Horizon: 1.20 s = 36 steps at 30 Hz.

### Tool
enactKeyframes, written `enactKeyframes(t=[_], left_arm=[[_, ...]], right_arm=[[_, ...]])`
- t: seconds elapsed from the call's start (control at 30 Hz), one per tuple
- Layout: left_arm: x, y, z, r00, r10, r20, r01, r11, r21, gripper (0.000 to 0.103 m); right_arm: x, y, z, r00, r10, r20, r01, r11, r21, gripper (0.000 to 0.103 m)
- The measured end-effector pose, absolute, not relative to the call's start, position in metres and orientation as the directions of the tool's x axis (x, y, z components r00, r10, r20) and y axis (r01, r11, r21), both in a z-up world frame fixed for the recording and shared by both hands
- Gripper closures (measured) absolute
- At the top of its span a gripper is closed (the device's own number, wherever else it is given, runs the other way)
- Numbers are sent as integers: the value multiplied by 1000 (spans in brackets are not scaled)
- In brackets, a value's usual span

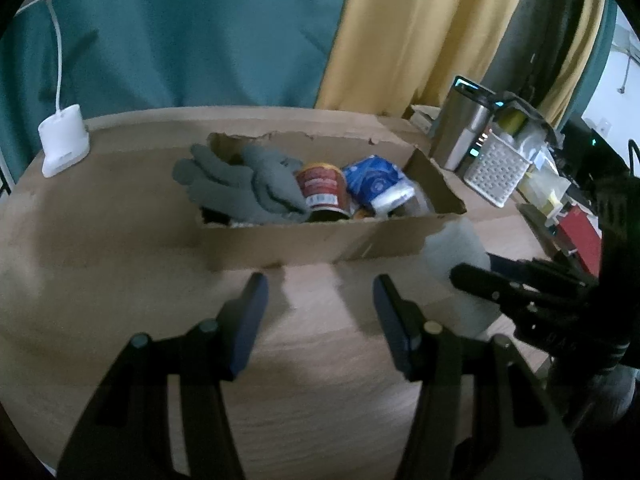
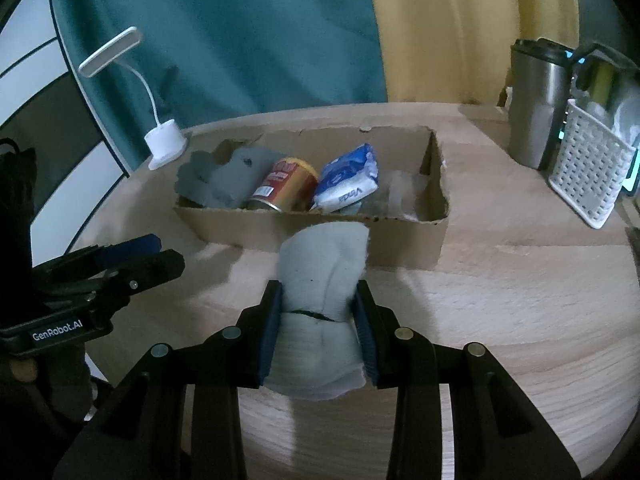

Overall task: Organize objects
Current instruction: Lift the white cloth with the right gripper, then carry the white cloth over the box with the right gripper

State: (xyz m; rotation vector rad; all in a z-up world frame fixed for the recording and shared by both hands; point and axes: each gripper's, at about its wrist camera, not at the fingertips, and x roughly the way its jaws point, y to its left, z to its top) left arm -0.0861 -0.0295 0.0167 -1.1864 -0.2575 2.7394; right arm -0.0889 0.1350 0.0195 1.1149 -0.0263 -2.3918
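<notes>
the pale grey rolled sock bundle (image 2: 320, 312), soft knit cloth tied round its middle with a thin dark thread, sits squeezed between the two blue-padded fingers of the right gripper (image 2: 318, 332), whose jaws are closed firmly on its sides; the bundle hangs just in front of the shallow brown cardboard box (image 2: 312, 236) with torn edges, over the light wooden table (image 2: 520, 300). inside the box lie dark grey knit gloves (image 2: 228, 180) at the left end, a red and gold tin can (image 2: 286, 186) on its side beside them, and a blue and white tissue pack (image 2: 348, 184) right of the can. the left gripper (image 1: 320, 320) hovers in front of the box with its jaws partly apart and nothing between them. left of the box stands a white desk lamp (image 2: 164, 144) on a bendy neck; right of the box stand a steel tumbler (image 2: 536, 108) with a dark lid and a white perforated plastic basket (image 2: 588, 176). behind the box hang teal and yellow curtains (image 2: 248, 32).
</notes>
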Motion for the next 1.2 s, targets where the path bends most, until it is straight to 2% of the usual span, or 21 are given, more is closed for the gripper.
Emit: enactKeyframes(t=[1.2], left_arm=[[-118, -11, 38, -695, 180, -696, -66, -980, -188, 46]], right_arm=[[-119, 169, 39, -584, -447, -677, 403, -884, 235, 65]])
